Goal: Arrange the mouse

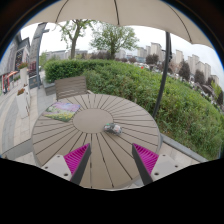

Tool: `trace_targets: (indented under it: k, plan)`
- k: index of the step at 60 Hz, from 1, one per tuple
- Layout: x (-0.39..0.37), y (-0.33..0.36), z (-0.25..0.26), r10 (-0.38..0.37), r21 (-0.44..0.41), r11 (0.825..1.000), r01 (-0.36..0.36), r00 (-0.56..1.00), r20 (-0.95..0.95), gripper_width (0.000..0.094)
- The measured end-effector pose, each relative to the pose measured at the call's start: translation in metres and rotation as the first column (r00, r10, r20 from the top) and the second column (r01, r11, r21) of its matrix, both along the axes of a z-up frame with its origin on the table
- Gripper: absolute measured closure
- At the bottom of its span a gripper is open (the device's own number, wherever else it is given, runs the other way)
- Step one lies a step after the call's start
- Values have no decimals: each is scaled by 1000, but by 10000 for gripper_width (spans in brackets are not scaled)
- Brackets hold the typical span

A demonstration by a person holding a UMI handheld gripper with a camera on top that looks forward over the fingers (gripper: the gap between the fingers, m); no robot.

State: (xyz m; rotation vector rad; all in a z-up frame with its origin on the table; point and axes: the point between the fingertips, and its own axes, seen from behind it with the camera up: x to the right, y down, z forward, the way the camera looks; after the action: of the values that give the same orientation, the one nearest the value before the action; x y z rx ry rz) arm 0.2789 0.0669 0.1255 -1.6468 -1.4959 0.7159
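Note:
A small grey mouse (pixel 112 128) lies on a round wooden slatted table (pixel 90 145), right of the table's centre disc and beyond my fingers. A mat with a green-and-pink print (pixel 62 110) lies on the far left part of the table. My gripper (pixel 110 160) is open and empty, held above the near part of the table, with its magenta pads (pixel 76 158) spread wide apart. The mouse is ahead of the gap between the fingers, closer to the right finger.
A parasol pole (pixel 163 75) rises at the table's right, with the canopy overhead. A hedge (pixel 130 80) runs behind the table. A paved path (pixel 15 115) lies left, with trees and buildings beyond.

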Motion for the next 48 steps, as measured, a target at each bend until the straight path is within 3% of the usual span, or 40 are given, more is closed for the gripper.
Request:
trace_targets:
  k: [16, 24, 48]
  plan:
    - [-57, 30, -69, 24, -27, 999, -25, 999, -30, 82]
    - [-85, 51, -93, 2, -34, 999, -3, 999, -34, 84]
    - [-175, 73, -130, 54, -60, 997, -54, 998, -15, 80]
